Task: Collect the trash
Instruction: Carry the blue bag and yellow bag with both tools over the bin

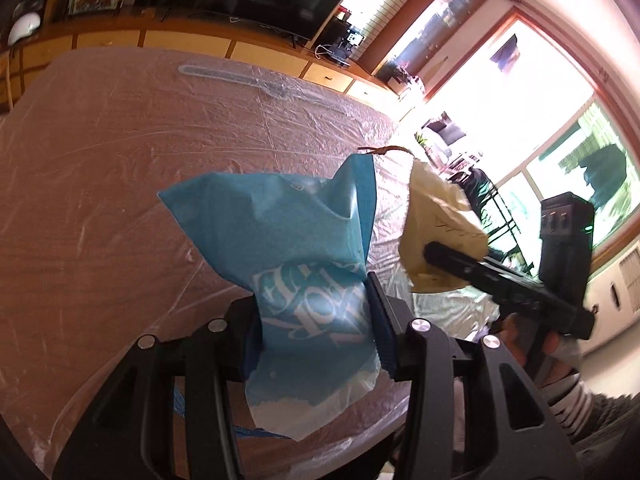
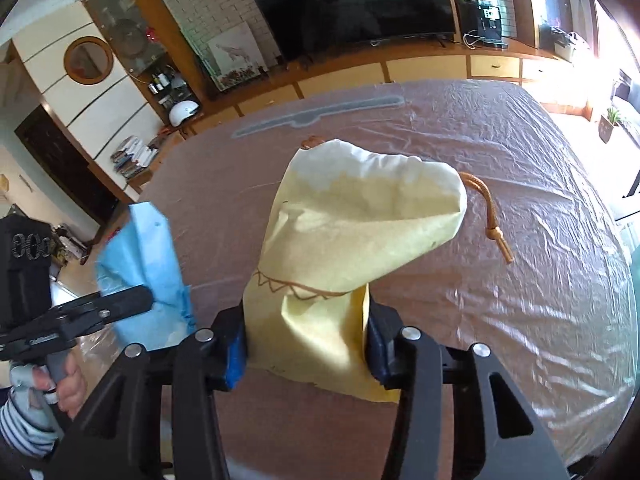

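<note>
My left gripper [image 1: 316, 320] is shut on a blue paper bag [image 1: 280, 236] with white lettering and holds it above the table. My right gripper [image 2: 306, 340] is shut on a pale yellow drawstring bag [image 2: 352, 236] with an orange cord [image 2: 494, 224], also held above the table. The yellow bag [image 1: 436, 224] and the right gripper [image 1: 432, 254] show at the right of the left wrist view. The blue bag [image 2: 144, 264] and the left gripper [image 2: 148, 300] show at the left of the right wrist view.
A brown table [image 2: 500, 160] under a clear plastic sheet lies below both grippers. A grey strip [image 2: 316, 114] lies under the sheet at its far edge. A low wooden cabinet [image 2: 440, 68] with a television [image 2: 352, 0] stands beyond. Windows [image 1: 560, 152] are to the right.
</note>
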The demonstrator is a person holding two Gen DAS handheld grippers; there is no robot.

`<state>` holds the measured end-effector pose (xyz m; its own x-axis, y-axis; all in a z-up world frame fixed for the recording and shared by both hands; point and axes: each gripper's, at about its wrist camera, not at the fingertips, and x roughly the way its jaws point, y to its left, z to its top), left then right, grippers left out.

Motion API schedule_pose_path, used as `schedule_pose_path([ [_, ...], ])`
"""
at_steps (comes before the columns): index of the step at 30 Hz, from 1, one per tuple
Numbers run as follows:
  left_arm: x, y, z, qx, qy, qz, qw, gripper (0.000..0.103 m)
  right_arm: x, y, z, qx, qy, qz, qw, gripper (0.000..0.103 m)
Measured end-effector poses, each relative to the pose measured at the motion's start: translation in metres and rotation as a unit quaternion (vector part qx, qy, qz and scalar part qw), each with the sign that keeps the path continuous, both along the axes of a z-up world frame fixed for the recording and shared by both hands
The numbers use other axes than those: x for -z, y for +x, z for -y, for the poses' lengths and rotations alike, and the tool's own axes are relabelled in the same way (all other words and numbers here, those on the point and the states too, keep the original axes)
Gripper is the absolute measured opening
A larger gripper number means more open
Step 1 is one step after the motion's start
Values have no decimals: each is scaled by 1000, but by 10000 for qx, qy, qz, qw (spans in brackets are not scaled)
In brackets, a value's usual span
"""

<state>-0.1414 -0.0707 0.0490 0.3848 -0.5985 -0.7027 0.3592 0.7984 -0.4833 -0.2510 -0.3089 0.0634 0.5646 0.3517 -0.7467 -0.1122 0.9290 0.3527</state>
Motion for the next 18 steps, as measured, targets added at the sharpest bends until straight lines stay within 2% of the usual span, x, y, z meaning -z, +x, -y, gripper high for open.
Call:
schedule_pose_path([
  [7,-8,-22,8,311,400,342,9981,47,-14,-42,-2,-205,93,79,9997,46],
  [18,-20,-56,18,787,683,765,9916,47,-25,-111,-20,-878,15,91,9961,46],
])
